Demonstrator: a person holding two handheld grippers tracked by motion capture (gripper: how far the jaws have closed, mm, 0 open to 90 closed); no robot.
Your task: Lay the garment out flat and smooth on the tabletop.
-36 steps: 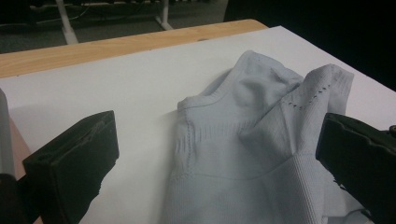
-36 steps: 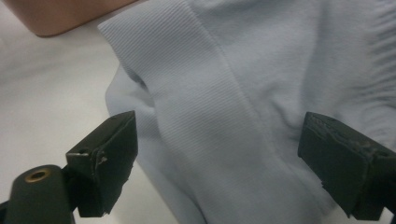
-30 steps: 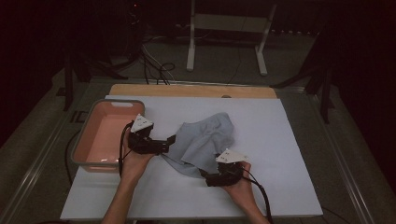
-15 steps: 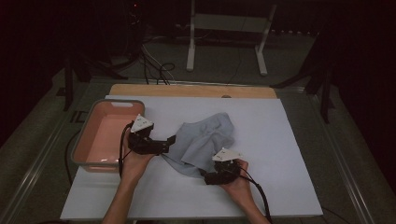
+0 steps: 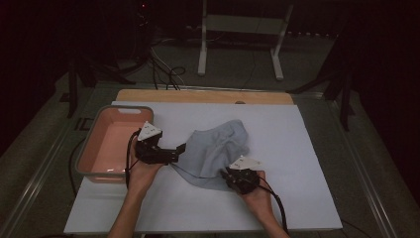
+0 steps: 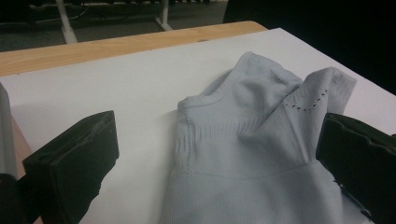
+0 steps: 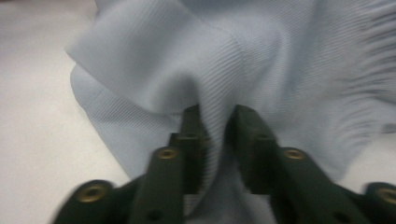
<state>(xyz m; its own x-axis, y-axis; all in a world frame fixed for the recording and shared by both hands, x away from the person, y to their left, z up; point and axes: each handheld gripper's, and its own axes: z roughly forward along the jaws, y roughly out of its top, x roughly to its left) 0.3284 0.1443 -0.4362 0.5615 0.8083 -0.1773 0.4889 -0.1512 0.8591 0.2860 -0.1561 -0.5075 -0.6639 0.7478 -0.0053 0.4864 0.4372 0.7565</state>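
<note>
Right gripper view: right tool [image 7: 215,122] has just been closing, pinching a fold of the pale blue garment [image 7: 243,60]; left tool [image 6: 217,158] gapes wide, straddling it on the table [image 6: 107,88].

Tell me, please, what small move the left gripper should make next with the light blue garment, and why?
Probably close the left gripper on the light blue garment. Its jaws stand wide open with the cloth's edge lying between them, unpinched. The right gripper has just been closing its jaws, and a fold of cloth is now pinched between them. With both ends gripped, the crumpled garment could then be lifted or spread on the white board.
</note>
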